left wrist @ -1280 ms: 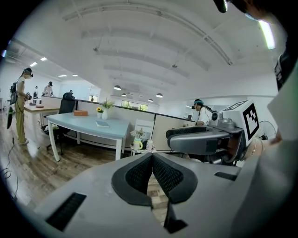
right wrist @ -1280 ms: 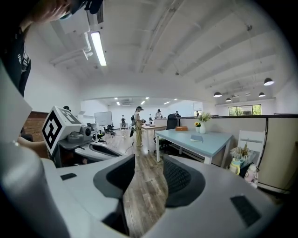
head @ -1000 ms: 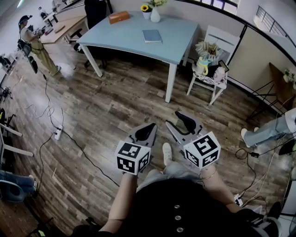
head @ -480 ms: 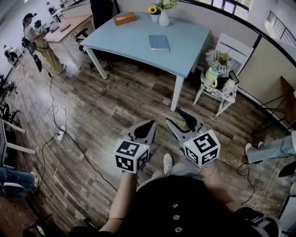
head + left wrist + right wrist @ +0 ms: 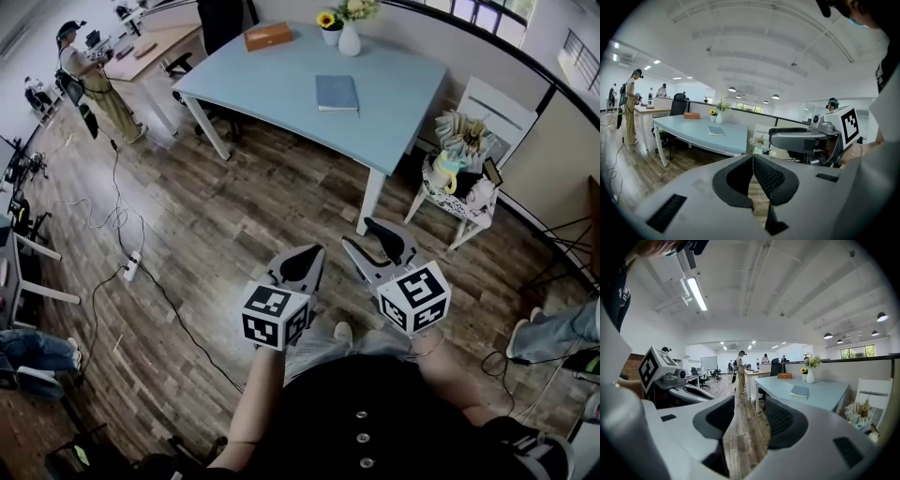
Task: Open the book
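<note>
Book lying shut on the blue bench, top middle of the head view, well apart from left tool and right tool low in the frame.

Left gripper view: left tool pinched together, nothing inside; book small at middle left.

Right gripper view: right tool loose, wide gap, nothing inside.

Best to walk closer first, then slip one tip under the cover edge.

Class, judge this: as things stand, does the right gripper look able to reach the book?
Probably not. The right gripper hangs over the floor, well short of the table where the book lies closed. Nothing blocks the way; the person must step closer.
</note>
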